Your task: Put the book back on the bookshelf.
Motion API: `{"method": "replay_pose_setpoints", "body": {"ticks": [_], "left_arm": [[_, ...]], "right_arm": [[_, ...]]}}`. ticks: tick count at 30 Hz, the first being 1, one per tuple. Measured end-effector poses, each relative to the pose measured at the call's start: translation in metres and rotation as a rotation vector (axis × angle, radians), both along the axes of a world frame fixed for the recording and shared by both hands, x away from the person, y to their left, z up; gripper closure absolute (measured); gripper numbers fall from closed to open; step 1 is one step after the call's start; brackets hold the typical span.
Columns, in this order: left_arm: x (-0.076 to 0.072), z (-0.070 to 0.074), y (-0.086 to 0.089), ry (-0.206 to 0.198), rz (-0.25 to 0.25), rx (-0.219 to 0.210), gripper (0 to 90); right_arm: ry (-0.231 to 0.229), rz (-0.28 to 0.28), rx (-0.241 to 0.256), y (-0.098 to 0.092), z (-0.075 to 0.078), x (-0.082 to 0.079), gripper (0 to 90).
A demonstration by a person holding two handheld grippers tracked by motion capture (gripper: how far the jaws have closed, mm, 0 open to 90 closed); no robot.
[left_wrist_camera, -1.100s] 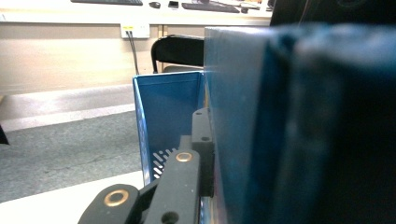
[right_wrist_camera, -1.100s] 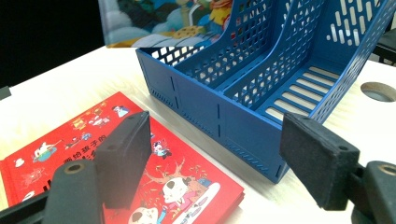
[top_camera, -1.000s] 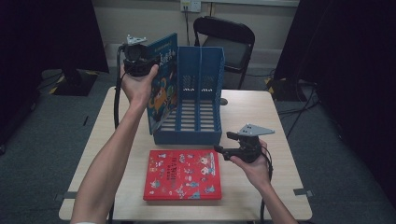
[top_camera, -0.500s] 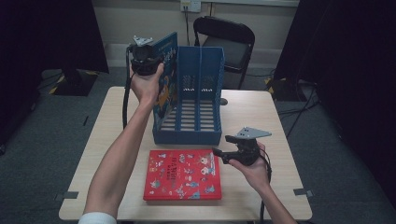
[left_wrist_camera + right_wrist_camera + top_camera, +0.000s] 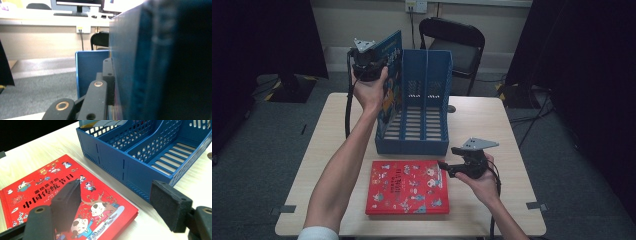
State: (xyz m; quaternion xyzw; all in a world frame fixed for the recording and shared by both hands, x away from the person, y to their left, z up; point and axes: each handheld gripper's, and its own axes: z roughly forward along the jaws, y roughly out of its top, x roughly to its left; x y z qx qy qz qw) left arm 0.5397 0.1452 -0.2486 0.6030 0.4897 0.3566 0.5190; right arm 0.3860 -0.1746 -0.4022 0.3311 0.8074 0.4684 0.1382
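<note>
Left gripper (image 5: 371,69) is clamping a blue illustrated hardcover book (image 5: 390,75), jaws closed on its cover. Book is standing on edge, long axis near vertical, spine facing away from the gripper, at the left wall of the blue slotted plastic file rack (image 5: 422,112). Right gripper (image 5: 451,167) is hovering wide open, holding nothing; red picture book (image 5: 408,187) is lying flat just beyond its jaws.

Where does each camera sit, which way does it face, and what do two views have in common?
High view: above the person's side, facing forward and down on the table; both forearms and grippers show.
Left gripper view: on the left gripper, looking along its jaws, closed on the blue book.
Right gripper view: on the right gripper, jaws open, facing the red book.
All views share the blue file rack.
</note>
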Motion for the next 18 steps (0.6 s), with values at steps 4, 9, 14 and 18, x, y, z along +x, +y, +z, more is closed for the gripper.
{"method": "replay_pose_setpoints", "body": {"ticks": [4, 9, 14, 18], "left_arm": [[-0.001, -0.008, -0.002, -0.024, -0.005, 0.005, 83.6], [-0.002, -0.021, 0.002, -0.014, -0.019, 0.004, 83.6], [-0.004, -0.035, 0.005, -0.002, -0.039, 0.005, 83.5], [-0.007, -0.049, 0.007, 0.012, -0.051, 0.006, 83.4]], "right_arm": [[0.006, 0.001, -0.005, 0.001, -0.002, 0.001, 24.8], [0.008, 0.004, -0.011, 0.001, -0.002, 0.0, 24.8], [0.01, 0.009, -0.012, 0.002, -0.003, 0.0, 24.8], [0.014, 0.009, -0.02, 0.003, -0.005, 0.001, 24.8]]}}
